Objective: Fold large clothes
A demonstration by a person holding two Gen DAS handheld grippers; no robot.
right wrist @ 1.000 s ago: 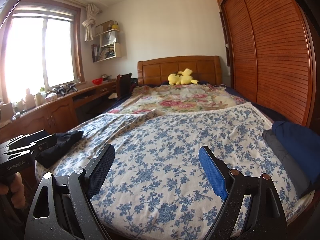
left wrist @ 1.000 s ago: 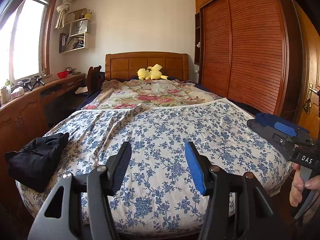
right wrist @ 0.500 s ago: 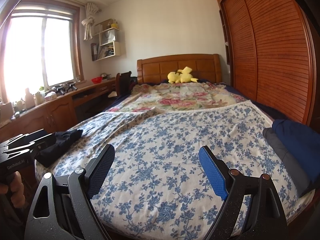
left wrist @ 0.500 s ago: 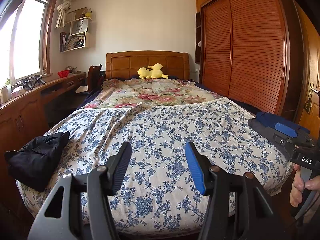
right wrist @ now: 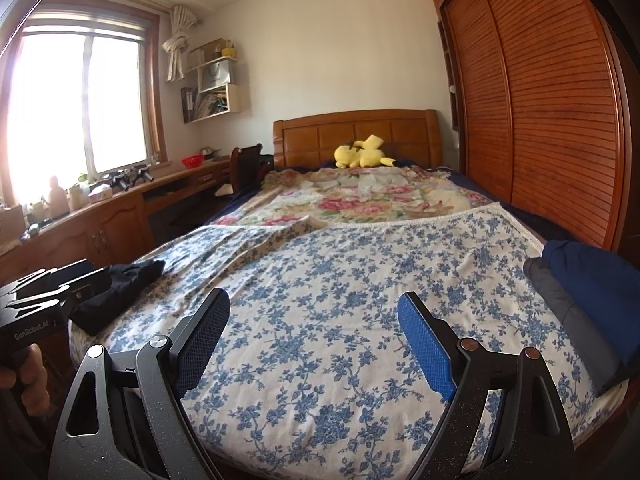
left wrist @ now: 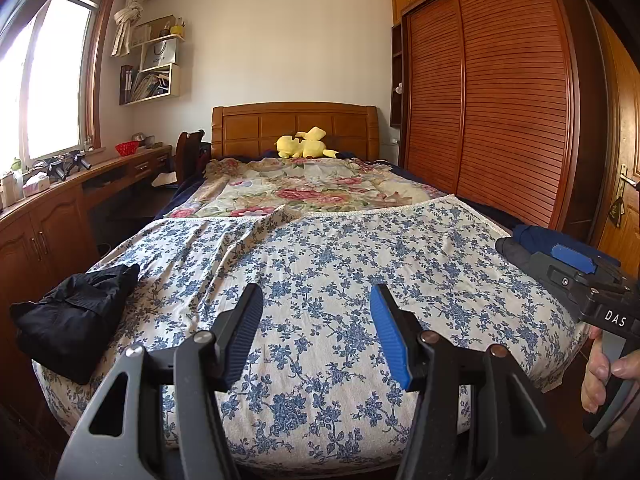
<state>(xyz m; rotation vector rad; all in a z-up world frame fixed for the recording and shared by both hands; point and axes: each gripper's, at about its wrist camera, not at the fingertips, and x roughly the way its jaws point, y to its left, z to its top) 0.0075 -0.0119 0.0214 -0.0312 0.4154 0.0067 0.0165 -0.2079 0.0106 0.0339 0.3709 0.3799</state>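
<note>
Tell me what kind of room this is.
A bedroom in a home: a bed with a wooden headboard, a louvred wardrobe alongside it, and a yellow plush toy near the headboard.

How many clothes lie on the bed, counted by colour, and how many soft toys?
Black clothes: 1, a crumpled black garment at the bed's left edge.
Dark blue clothes: 1, a folded dark blue garment at the right edge.
Grey clothes: 1, a folded grey garment under the blue one.
Yellow soft toys: 1, the yellow plush toy by the headboard.
Total: 4
</note>
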